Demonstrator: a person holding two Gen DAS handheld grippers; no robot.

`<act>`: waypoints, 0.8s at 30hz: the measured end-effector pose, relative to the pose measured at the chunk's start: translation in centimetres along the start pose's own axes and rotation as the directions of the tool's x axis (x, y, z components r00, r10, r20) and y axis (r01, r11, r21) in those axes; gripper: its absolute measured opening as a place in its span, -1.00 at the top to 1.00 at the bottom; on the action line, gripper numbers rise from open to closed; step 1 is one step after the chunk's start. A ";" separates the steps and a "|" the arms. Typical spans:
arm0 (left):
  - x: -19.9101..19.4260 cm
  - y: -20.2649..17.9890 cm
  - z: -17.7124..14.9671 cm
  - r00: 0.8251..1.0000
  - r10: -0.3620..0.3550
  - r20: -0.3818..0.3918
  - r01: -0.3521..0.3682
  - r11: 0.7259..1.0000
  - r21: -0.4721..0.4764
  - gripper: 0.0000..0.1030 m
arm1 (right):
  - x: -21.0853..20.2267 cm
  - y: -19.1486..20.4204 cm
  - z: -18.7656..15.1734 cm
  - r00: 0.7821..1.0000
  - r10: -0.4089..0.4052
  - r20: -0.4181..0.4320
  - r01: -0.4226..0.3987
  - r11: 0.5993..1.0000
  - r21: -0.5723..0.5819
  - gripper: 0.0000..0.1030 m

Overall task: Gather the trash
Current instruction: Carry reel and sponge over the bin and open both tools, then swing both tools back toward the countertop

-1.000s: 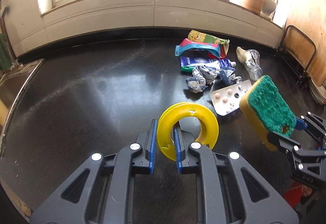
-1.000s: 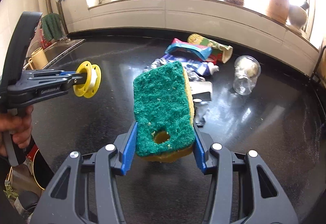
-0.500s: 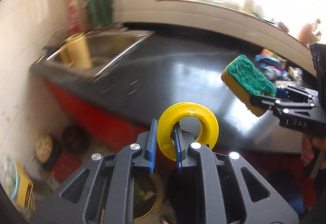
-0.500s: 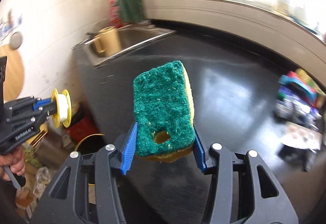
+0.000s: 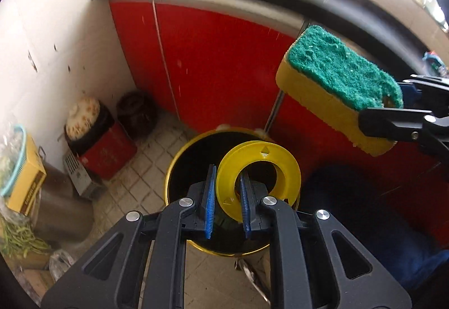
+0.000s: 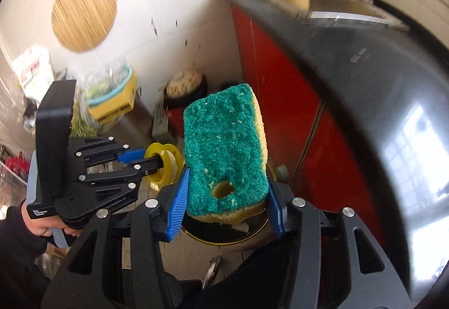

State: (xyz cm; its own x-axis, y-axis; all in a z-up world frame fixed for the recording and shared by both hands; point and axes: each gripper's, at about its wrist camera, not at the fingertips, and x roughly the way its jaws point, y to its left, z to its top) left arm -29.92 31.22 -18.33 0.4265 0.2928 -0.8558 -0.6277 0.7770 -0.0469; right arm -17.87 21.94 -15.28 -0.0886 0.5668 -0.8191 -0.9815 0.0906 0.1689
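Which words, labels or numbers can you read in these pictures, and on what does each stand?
No text reads with certainty.
Yellow box: dark print, too blurred.
White packet: red print, too blurred.
Left hand-held gripper: white label on its body, too small.

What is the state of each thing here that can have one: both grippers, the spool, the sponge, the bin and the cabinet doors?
Left gripper: shut on the yellow spool.
Right gripper: shut on the sponge.
Yellow spool: held in the air above the bin.
Sponge: held in the air, a hole through it.
Bin: open, standing on the floor.
Red cabinet doors: closed.
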 end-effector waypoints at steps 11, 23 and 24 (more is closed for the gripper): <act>9.7 2.6 -4.6 0.987 -0.056 -0.148 0.051 0.998 -0.035 0.71 | 12.4 -1.7 -1.2 0.977 0.028 -0.211 -0.006 0.995 0.102 0.05; 10.4 2.6 -4.9 0.988 -0.031 -0.154 0.025 0.999 -0.038 0.68 | 12.8 -3.6 -2.7 0.974 0.036 -0.225 -0.006 0.991 0.131 -0.09; 10.4 2.8 -5.0 0.986 -0.031 -0.161 0.024 0.999 -0.045 0.56 | 12.8 -3.7 -2.6 0.973 0.040 -0.227 -0.010 0.991 0.132 -0.19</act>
State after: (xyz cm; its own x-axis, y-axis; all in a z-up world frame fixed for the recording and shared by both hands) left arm -30.49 33.64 -29.94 0.3352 0.1747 -0.9258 -0.6460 0.7579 -0.0909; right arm -15.83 26.73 -27.82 -0.1639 0.3688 -0.9149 -0.9496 0.1923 0.2476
